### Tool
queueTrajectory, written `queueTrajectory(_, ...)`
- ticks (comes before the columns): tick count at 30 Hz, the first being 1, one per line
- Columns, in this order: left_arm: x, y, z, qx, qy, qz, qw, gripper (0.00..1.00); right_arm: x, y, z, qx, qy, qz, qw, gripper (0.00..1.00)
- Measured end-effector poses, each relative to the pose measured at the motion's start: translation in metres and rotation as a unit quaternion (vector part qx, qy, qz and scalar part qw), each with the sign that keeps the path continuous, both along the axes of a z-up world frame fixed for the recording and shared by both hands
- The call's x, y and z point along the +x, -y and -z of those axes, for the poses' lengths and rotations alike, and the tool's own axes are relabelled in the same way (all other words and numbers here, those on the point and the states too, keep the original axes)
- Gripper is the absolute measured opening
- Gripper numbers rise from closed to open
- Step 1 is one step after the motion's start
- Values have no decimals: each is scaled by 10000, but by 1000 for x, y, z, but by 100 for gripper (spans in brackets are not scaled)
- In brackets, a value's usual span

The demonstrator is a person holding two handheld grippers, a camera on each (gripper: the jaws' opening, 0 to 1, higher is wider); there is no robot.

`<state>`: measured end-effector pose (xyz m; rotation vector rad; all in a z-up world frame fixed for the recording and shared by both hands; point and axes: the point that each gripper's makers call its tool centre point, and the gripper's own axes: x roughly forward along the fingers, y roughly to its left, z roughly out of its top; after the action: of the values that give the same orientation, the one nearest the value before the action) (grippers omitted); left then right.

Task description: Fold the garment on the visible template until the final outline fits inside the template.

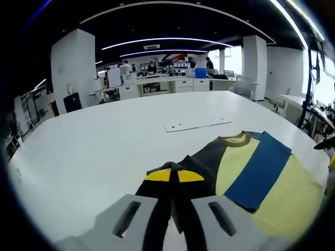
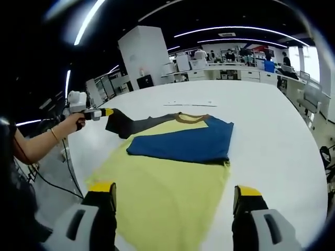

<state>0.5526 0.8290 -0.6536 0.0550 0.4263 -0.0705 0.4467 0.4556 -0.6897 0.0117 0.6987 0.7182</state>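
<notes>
Garment (image 2: 172, 172) yellow, blue-banded, dark-sleeved

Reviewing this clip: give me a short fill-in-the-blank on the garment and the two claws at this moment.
1. The left claw is shut on the garment's dark ____.
2. The right claw is ____, its jaws apart over the yellow cloth.
3. A ____ band crosses the garment below the collar.

Missing words: sleeve; open; blue

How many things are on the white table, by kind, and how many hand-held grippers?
Garment: 1
White strip: 1
Hand-held grippers, left and right: 2
Total: 4
</notes>
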Motion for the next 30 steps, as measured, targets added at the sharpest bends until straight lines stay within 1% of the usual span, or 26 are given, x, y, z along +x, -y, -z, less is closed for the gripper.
queueTrajectory(3,6,14,-3,-83,50,79,9999,0,-1,-1,0,25,-17,9,10000,93)
queueTrajectory(4,9,21,-4,-176,99,132,9997,0,-1,-1,1,31,-22,11,10000,93)
queueTrajectory(5,10,24,-4,-205,107,153,9996,0,-2,-1,1,31,-31,14,10000,93)
queueTrajectory(10,17,51,-3,-358,129,278,9989,0,-6,-1,4,52,-114,42,9999,92)
queueTrajectory(16,27,81,-5,-442,178,519,9975,0,-6,1,6,26,-143,97,9998,92)
queueTrajectory(21,32,102,-6,-484,206,689,9962,0,-6,7,8,20,-179,199,9996,93)
queueTrajectory(24,34,114,-8,-572,322,856,9942,0,-7,9,9,-6,-199,213,9996,93)
queueTrajectory(30,34,139,0,-607,251,1180,9908,0,-7,12,9,43,-177,277,9995,92)
